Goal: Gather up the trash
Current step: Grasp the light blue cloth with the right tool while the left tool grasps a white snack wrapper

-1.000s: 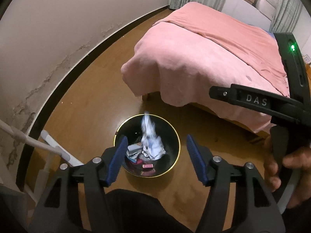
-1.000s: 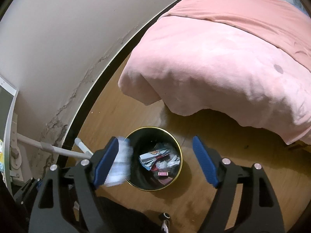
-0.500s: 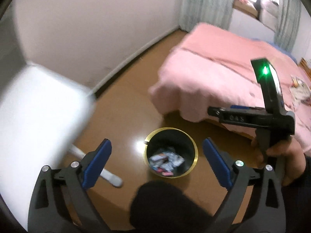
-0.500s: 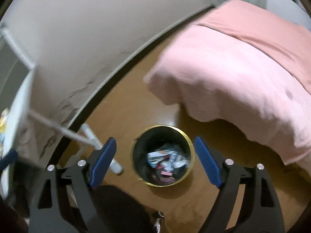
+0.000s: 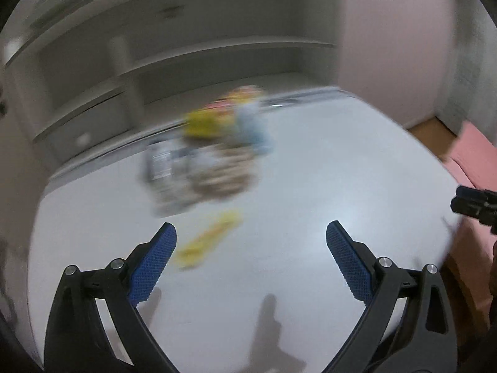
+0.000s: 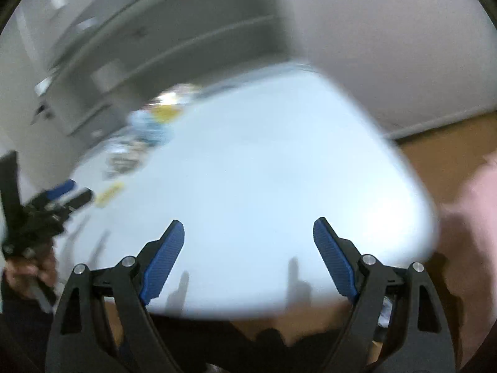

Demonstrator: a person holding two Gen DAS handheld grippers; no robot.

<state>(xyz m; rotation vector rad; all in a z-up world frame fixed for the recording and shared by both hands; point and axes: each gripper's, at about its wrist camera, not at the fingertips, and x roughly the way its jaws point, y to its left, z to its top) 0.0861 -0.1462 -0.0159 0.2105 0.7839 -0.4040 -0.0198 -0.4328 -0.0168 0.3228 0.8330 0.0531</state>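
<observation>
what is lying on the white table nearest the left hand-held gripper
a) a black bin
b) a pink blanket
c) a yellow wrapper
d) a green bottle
c: a yellow wrapper lies alone on the white table, just ahead of the open, empty left hand-held gripper, nearer than the blurred pile of trash further back.

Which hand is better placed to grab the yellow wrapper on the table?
Left, probably. The yellow wrapper lies just beyond the open, empty left gripper. The right gripper, also empty, faces bare white table, wrapper far off.
</observation>
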